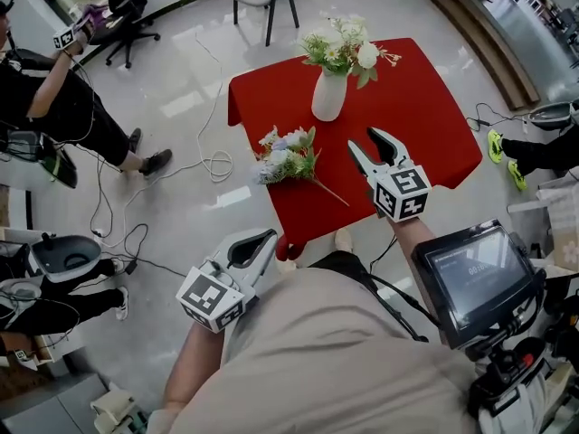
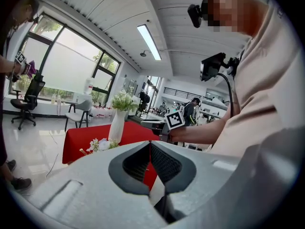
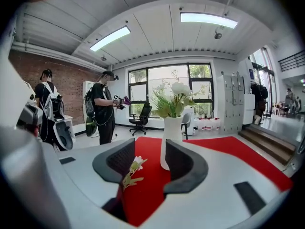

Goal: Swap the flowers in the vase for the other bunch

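So far: none of the swap looks done, and both bunches sit where a start would have them.
Vase [image 1: 328, 96]: white and upright on the red table [image 1: 425, 107]. It stands straight ahead of the right gripper's [image 1: 362, 139] tips and clearly apart from them.
Flowers in the vase [image 1: 344, 48]: white and green, seated in the neck, ahead of and above the right gripper. No tool touches them.
Other bunch [image 1: 286, 156]: lies flat on the cloth, left of the right gripper's tips and ahead of the left gripper [image 1: 269, 236]. Its thin stem trails back toward the right gripper's left side, and nothing touches it.
Right gripper: the jaws are spread with nothing between the pads. In the right gripper view the vase shows beyond the gap, and one bloom of the lying bunch shows by the left jaw.
Left gripper: the jaws are pressed together and empty. It sits short of the table's near edge, behind and to the left of the right gripper.
Step in hand, as a judgement: the right gripper seems to be nearing the vase to draw out the old flowers.
Left to do: all of it. The flowers must come out of the vase and be set aside. Then the lying bunch must be picked up by its stems and seated in the neck.
Watch for: the vase is narrow and may tip if the stems drag on the way out. The left gripper could steady it.
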